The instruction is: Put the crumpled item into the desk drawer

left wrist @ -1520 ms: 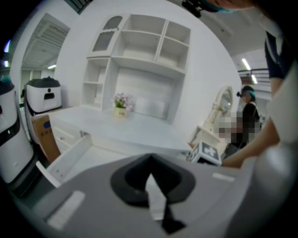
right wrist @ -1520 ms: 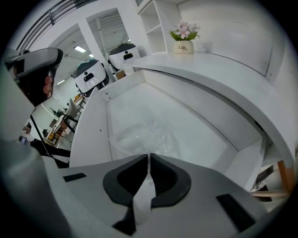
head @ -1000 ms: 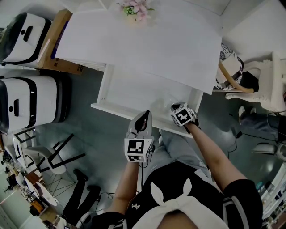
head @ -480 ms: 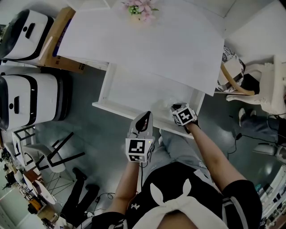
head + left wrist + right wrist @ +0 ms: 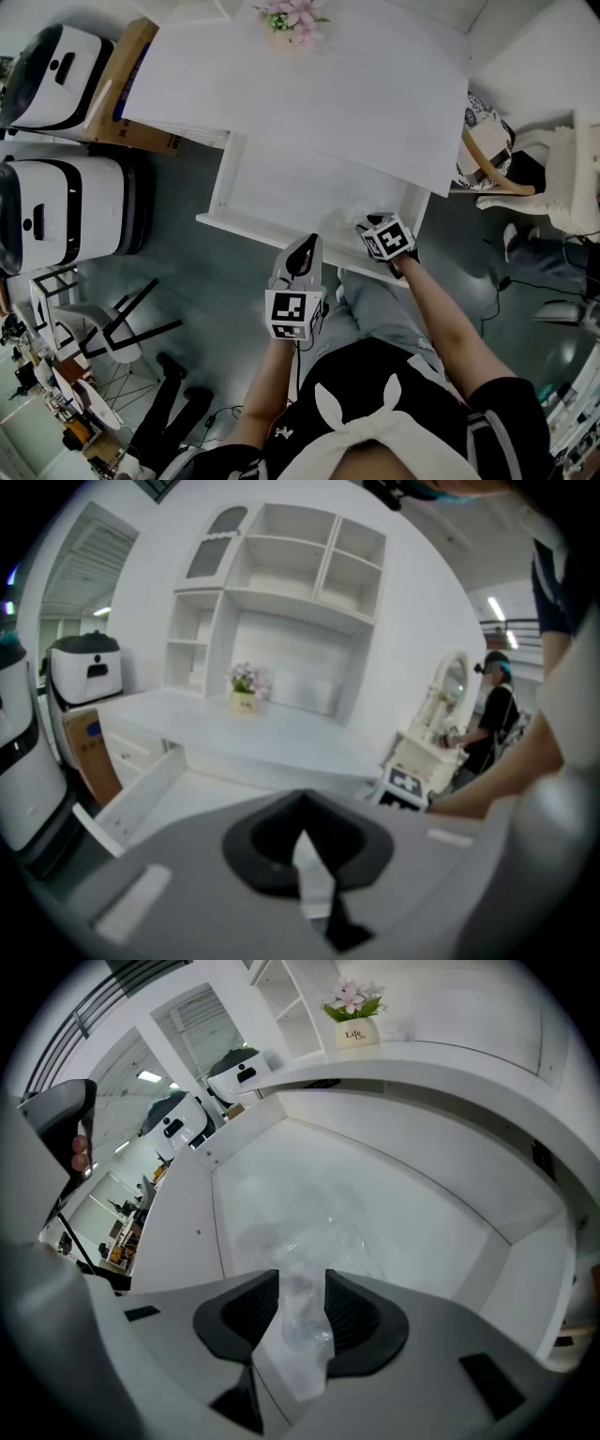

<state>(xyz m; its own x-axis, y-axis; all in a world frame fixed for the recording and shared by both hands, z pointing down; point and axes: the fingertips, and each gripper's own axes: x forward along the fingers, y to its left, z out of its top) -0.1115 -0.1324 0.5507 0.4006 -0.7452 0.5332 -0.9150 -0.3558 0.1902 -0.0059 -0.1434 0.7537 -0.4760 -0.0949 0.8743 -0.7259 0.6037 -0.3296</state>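
Two grippers are in play, with one open drawer [image 5: 272, 192], one white desk [image 5: 309, 84] and one pot of pink flowers [image 5: 286, 21] at the top centre of the head view. Two white, black-fronted machines [image 5: 52, 66] [image 5: 66, 220] stand at that view's left edge, with one cardboard box [image 5: 117, 84] beside the upper one.

The right gripper [image 5: 302, 1288] has its jaws opening. One crumpled piece of clear plastic [image 5: 305, 1312] stands in the gap between them, over the white drawer floor [image 5: 281, 1176]. Only the right gripper view shows this plastic clearly; from the head view I cannot make it out. That view also shows the flower pot [image 5: 354, 1016] on the desk edge above the drawer.

The left gripper [image 5: 302, 832] has its dark jaws pressed together with nothing between them. Its view alone shows the white shelf unit [image 5: 291, 574] rising behind the desk and a second person [image 5: 495, 710] standing at the right. It also catches the drawer's side wall [image 5: 141, 794].

In the head view the right forearm reaches up and left, putting the right gripper [image 5: 367, 228] at the drawer's right front corner. The left gripper [image 5: 302, 251] points forward just beside the drawer's front edge, at lower centre.
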